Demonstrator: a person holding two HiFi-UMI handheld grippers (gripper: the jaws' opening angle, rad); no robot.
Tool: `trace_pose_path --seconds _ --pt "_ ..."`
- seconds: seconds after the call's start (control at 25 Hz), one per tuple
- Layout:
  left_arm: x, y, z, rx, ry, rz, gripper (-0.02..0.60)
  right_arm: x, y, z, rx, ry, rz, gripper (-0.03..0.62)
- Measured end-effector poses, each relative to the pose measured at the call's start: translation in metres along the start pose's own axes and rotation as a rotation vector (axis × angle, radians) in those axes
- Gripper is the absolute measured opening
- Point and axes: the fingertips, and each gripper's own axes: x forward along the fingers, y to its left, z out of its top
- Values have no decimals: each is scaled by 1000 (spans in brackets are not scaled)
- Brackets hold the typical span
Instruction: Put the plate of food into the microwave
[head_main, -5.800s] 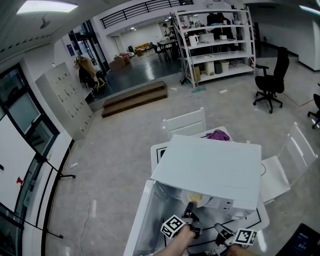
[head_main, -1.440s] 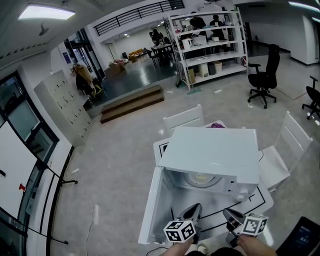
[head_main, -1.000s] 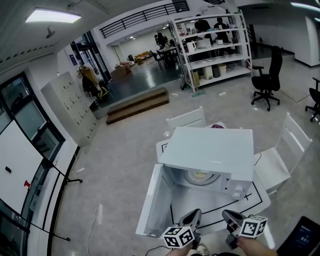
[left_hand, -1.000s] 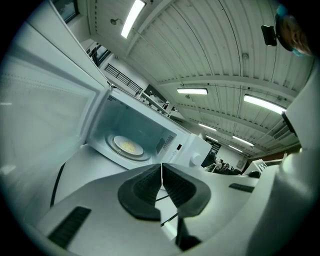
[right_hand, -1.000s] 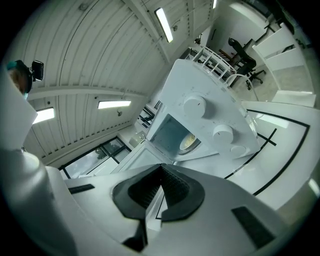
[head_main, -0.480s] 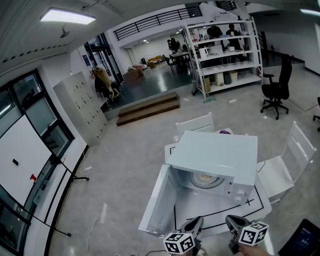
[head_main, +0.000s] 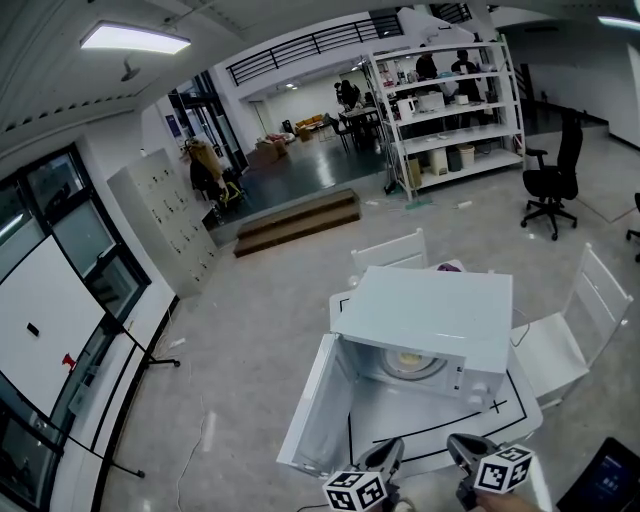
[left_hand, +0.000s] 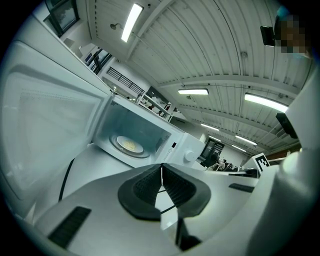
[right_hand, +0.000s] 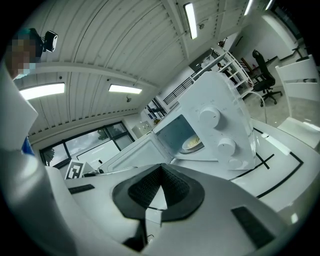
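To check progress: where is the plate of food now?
In the head view the plate of food sits inside the microwave, right of its open door.

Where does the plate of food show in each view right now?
Head view: plate of food lower centre, inside the microwave.
Left gripper view: left of centre, inside the cavity.
Right gripper view: just right of centre, inside the cavity.
Shared landmark: the open door, at the cavity's left in all three.

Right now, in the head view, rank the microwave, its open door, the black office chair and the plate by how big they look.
1. microwave
2. door and chair, about alike; the chair stands far off
3. plate, smallest
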Motion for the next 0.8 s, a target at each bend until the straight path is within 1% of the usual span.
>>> trace_pose_path --seconds 0.16,0.44,0.8 --pt "1 6 2 12 -1 7 15 5 3 1 -16 5 15 0" --pt "3 -2 7 25 7 -14 15 4 10 4 -35 9 20 0" --pt "4 1 12 63 33 -15 15 10 11 7 -50 5 25 0"
